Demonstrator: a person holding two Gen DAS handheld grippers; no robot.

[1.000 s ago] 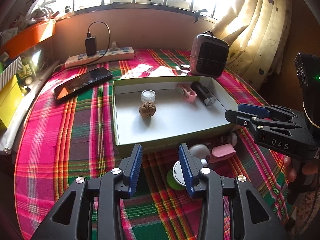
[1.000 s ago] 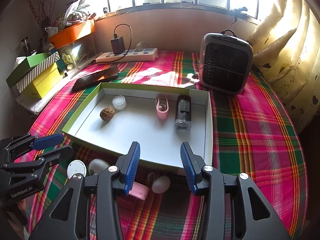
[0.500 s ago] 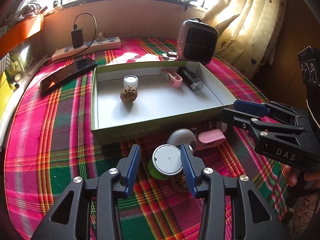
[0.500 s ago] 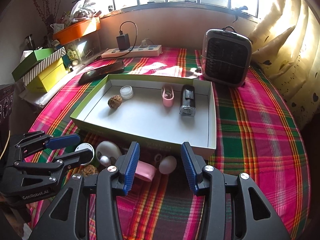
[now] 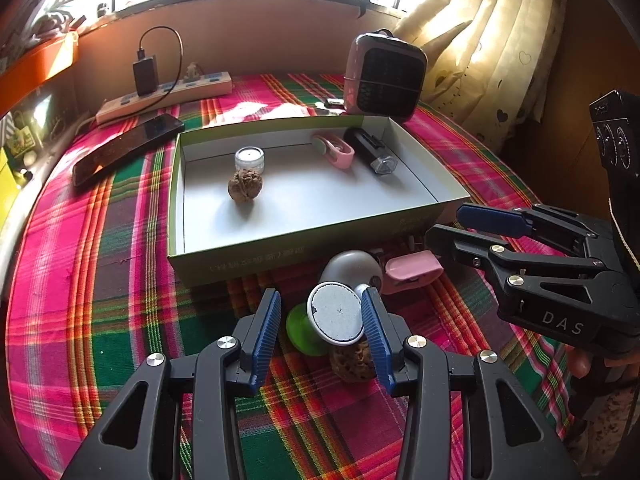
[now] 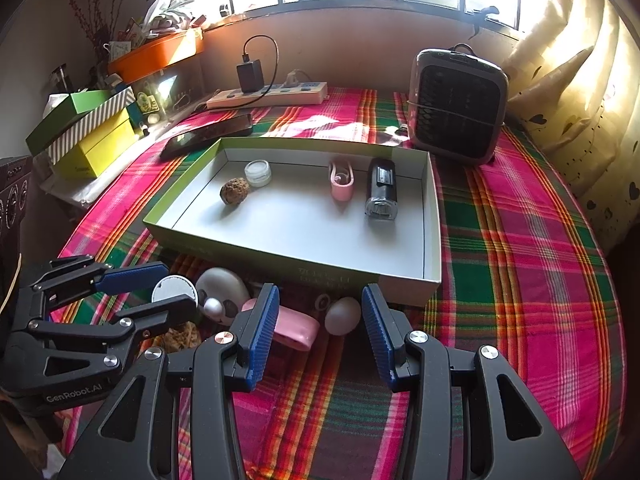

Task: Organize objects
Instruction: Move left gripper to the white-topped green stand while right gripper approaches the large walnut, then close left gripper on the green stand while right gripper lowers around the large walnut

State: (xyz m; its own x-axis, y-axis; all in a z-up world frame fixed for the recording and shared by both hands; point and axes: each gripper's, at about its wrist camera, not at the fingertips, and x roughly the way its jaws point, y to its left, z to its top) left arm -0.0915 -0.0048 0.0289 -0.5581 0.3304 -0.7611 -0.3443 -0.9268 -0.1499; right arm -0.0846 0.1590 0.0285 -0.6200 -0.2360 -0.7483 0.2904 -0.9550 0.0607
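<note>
A green-sided box [image 5: 308, 254] [image 6: 434, 216] on the plaid cloth holds a walnut [image 5: 245, 186], a small clear jar [image 5: 249, 158], a pink clip [image 5: 334, 151] and a black device [image 5: 370, 150]. In front of it lie a green jar with a white lid [image 5: 336, 318] [image 6: 174, 288], a second walnut [image 5: 354, 362], a white figurine [image 5: 352, 268] [image 6: 222, 290], a pink case [image 5: 412, 266] [image 6: 298, 328] and a white egg [image 6: 342, 315]. My left gripper [image 5: 320, 334] is open, its jaws either side of the white lid. My right gripper [image 6: 320, 330] is open over the pink case and egg.
A phone [image 5: 128, 148], a power strip with a charger [image 5: 168, 92] and a small heater [image 6: 458, 106] stand behind the box. Stacked green and yellow boxes [image 6: 92, 128] and an orange tray [image 6: 156, 54] are at the far left. Curtains hang at the right.
My left gripper has moved forward and down so the white-lidded jar now sits between its jaws. My right gripper has drawn back slightly and lowered toward the pink case and egg.
</note>
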